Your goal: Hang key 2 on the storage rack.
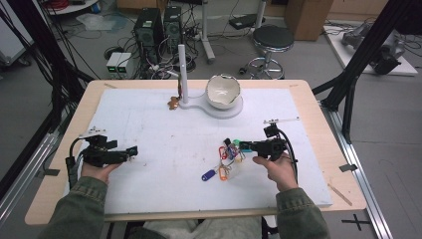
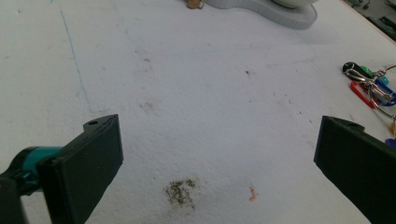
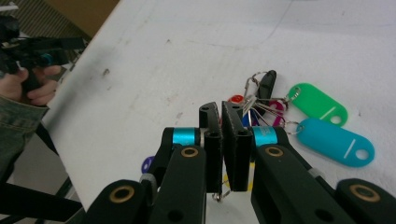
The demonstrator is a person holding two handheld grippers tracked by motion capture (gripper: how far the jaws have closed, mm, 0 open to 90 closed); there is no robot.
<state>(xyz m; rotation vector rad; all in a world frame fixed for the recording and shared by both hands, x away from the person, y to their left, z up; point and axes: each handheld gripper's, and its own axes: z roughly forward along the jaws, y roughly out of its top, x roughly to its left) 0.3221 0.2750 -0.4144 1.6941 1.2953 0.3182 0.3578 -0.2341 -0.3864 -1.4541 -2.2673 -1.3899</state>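
Overhead, the wooden counter (image 1: 318,107) carries a white foam sheet (image 1: 164,129) over most of its top. At the sheet's far edge sits a white stand base (image 1: 219,110) with an upright white post (image 1: 183,69); a cracked white bowl (image 1: 223,91) rests tilted on the base, and a small brown object (image 1: 173,103) lies just beside the post foot, too small to identify.

Left gripper (image 1: 133,151): held above the bare left part of the sheet, well apart from everything else. In the left gripper view its jaws stand wide apart with nothing between them, over a dark smudge (image 2: 181,191) and a small pink fleck (image 2: 252,193).

Right gripper (image 3: 222,135): at the bunch of key tags (image 1: 226,159), right of centre on the sheet. In the right gripper view the jaws are pressed together on a metal ring of the bunch. Green tag (image 3: 318,102) and cyan tag (image 3: 337,141) lie flat just right of the jaws; a black fob (image 3: 266,85) and a red tag (image 3: 236,99) lie behind them. A blue tag (image 1: 209,175) and an orange tag (image 1: 222,173) lie at the near end of the bunch in the high view.

Off the counter: black stool (image 1: 272,40), computer towers (image 1: 159,27), loose cables on the floor.
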